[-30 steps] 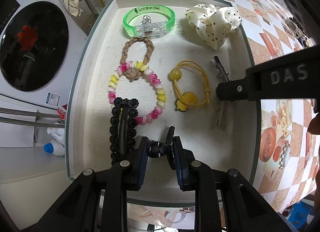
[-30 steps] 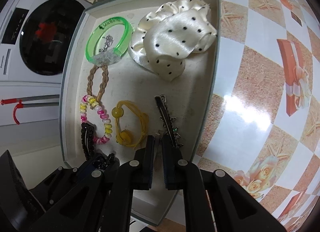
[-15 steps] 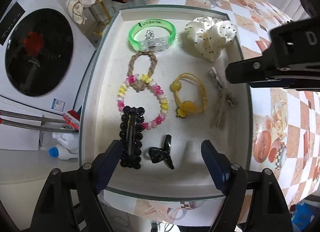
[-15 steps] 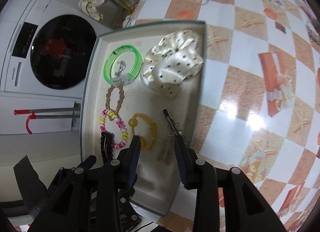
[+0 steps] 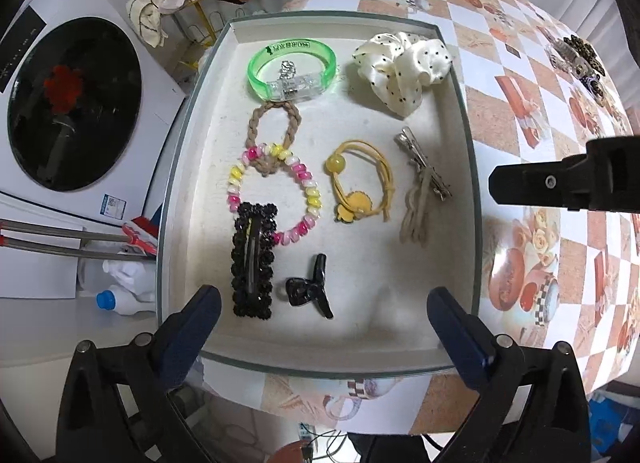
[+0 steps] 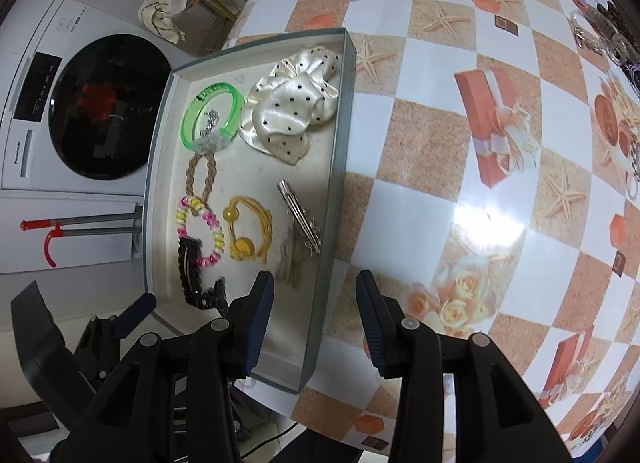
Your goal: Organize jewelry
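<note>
Both grippers, left [image 5: 320, 317] and right [image 6: 316, 303], gaped wide, holding nothing. A Panasonic washer [image 6: 80, 111] stood left of the tray [image 5: 474, 183], which sat on a checkered tablecloth [image 6: 480, 203].

Your left gripper [image 5: 324, 317] and right gripper [image 6: 315, 303] were black, silver-screwed, with ribbed dark-blue pads [image 5: 456, 335].

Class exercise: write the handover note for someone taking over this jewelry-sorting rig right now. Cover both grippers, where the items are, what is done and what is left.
Left gripper: open, empty, at the tray's near edge.
Right gripper: open, empty, over the tray's right wall.
In the tray: green bangle, polka-dot scrunchie, braided loop, bead bracelet, yellow hair tie, silver clip, beige clip, black beaded barrette, small black claw clip.
Left: a pile of jewelry sits on the tablecloth's far right, outside the tray.
</note>
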### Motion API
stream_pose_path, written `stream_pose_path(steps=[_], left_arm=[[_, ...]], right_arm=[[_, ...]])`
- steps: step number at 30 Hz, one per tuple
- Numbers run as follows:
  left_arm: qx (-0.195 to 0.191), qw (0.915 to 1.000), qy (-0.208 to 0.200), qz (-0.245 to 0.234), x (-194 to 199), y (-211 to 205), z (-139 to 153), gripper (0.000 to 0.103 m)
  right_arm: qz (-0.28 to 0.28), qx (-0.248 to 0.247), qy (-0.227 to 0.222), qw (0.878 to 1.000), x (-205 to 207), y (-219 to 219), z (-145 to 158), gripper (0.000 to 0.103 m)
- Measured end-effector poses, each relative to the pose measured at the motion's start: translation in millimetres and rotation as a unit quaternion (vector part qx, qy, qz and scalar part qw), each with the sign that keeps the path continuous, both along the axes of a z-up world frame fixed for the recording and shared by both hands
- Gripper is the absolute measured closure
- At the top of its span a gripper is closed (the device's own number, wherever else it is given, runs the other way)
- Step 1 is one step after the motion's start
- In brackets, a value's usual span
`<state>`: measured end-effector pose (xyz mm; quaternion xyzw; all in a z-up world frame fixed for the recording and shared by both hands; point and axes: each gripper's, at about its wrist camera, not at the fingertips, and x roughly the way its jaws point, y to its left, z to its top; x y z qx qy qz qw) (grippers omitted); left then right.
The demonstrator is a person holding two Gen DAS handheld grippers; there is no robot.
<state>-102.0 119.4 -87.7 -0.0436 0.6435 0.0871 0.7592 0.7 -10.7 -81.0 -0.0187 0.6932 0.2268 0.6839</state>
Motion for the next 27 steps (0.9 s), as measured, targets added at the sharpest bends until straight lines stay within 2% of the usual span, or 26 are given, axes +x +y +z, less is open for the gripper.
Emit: stream_pose_path(steps=[5, 19, 20, 21, 22, 27], left_arm=[[0.007, 1.0, 0.004, 0.005, -5, -1, 3, 0.0], [0.003, 0.9997, 0.002, 0.023, -22, 9, 21, 0.0], [0.006, 0.9997, 0.0, 0.022, -24, 9, 25, 0.0], [0.008, 0.9997, -0.001, 0.022, -25, 10, 27, 0.0], [0.011, 0.9997, -0.003, 0.022, -26, 11, 31, 0.0], [0.012, 0.9994, -0.012, 0.03, -29, 18, 51, 0.0]], right_arm=[[0.008, -0.005, 0.0, 1.0, -6, -1, 2, 0.048], [0.042, -0.052, -0.006, 0.998, -18, 2, 6, 0.048], [0.045, -0.054, -0.008, 0.998, -18, 3, 8, 0.045], [0.048, -0.055, -0.01, 0.997, -18, 4, 10, 0.035], [0.052, -0.055, -0.014, 0.997, -18, 4, 14, 0.03], [0.079, -0.062, -0.043, 0.994, -22, 11, 36, 0.024]])
